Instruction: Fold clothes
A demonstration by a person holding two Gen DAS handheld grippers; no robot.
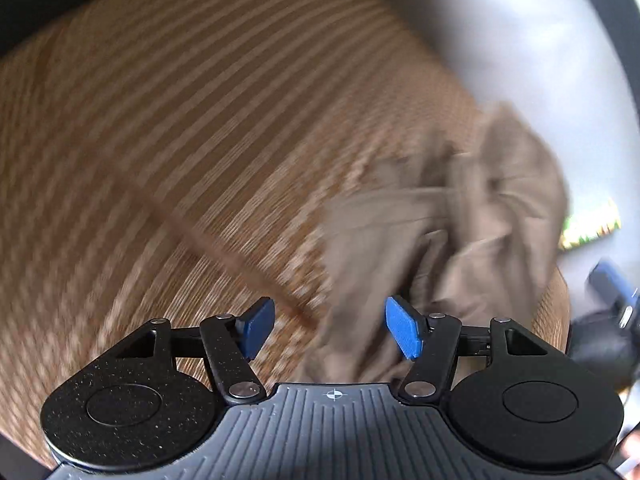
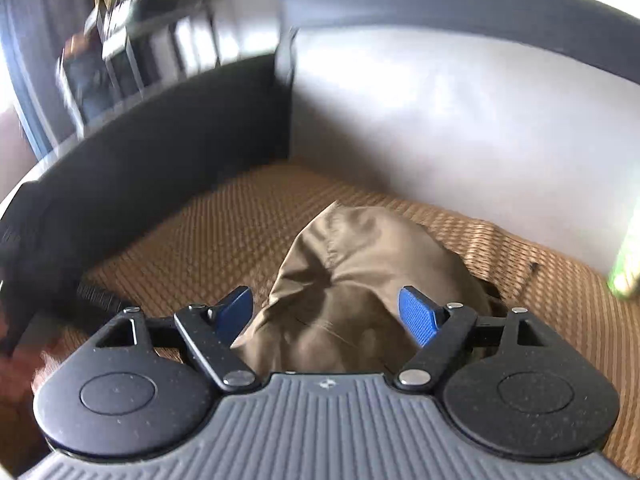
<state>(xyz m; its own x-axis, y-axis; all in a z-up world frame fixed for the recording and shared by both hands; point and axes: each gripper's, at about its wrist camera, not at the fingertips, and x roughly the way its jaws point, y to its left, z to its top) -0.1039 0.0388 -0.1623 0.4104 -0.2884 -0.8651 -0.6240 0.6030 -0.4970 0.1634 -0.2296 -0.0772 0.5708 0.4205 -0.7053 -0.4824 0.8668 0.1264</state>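
Wide-spread, empty right tongs [image 2: 326,316] above a crumpled khaki garment [image 2: 360,264] on a woven mat [image 2: 224,224].

a home bedroom: woven mat [image 2: 224,224] on a bed, dark bedframe [image 2: 168,152], cluttered shelf [image 2: 132,40]

Woven brown mat [image 2: 224,232] over a bed, crumpled tan garment [image 2: 360,264] lying on it

Nothing here can be read. The green and yellow package [image 1: 591,222] against the wall carries print, but it is blurred past making out. The only sign is a small crosshair mark [image 1: 333,395] on each gripper's grey ribbed body, with no letters or numbers.
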